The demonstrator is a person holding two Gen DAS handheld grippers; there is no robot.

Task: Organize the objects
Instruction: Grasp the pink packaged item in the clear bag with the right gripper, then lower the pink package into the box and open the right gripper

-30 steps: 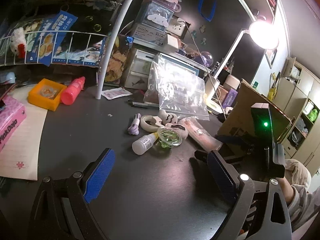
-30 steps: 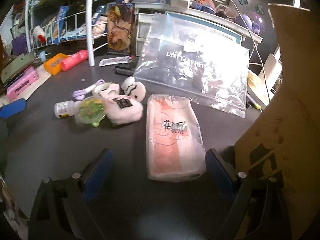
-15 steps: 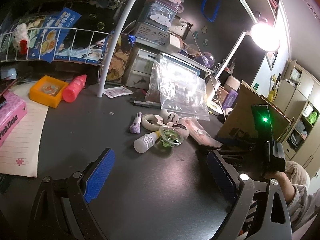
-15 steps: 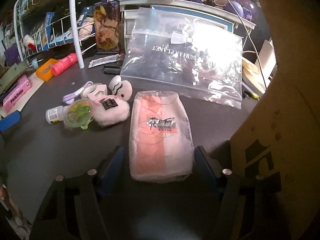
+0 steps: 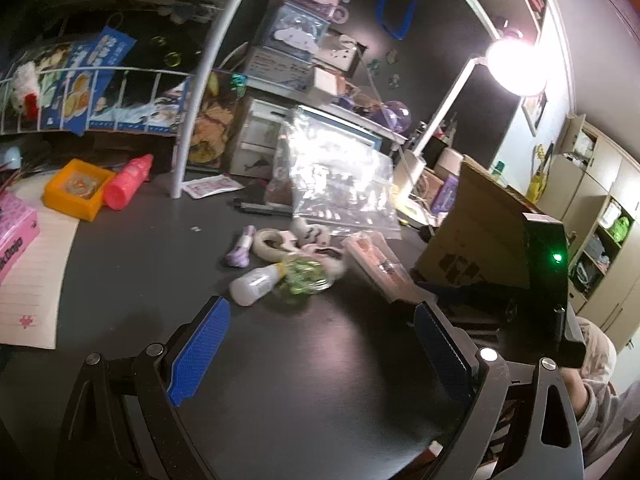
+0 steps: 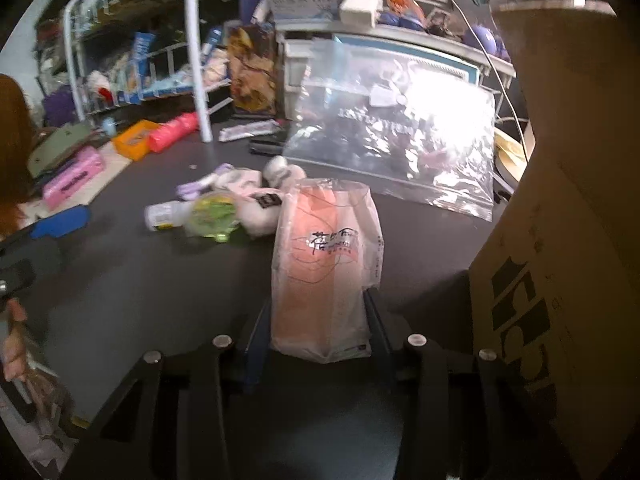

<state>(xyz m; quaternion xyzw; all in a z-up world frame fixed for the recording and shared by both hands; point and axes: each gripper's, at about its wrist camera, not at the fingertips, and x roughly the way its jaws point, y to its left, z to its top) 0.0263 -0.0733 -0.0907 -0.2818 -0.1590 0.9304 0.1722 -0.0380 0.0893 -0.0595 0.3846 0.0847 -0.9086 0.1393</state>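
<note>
- Two jaws of the right gripper [image 6: 318,320] have just been closing onto the pink packet [image 6: 326,264], its near end pinched, on the dark desk [image 6: 128,280].
- Slippery film could slide free.
- Left gripper [image 5: 320,344] gapes empty.

We see a dark desk [image 5: 304,364] carrying a small white bottle [image 5: 256,284], a green trinket [image 5: 306,278], a clear zip bag [image 6: 396,144], an orange tray [image 5: 78,188] (pink bottle [image 5: 128,182] just beside) and lined paper [image 5: 32,276]

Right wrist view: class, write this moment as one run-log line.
right gripper: just closed, shut on pink packet | left gripper: open, empty | packet: near end between pads, beside cardboard box
</note>
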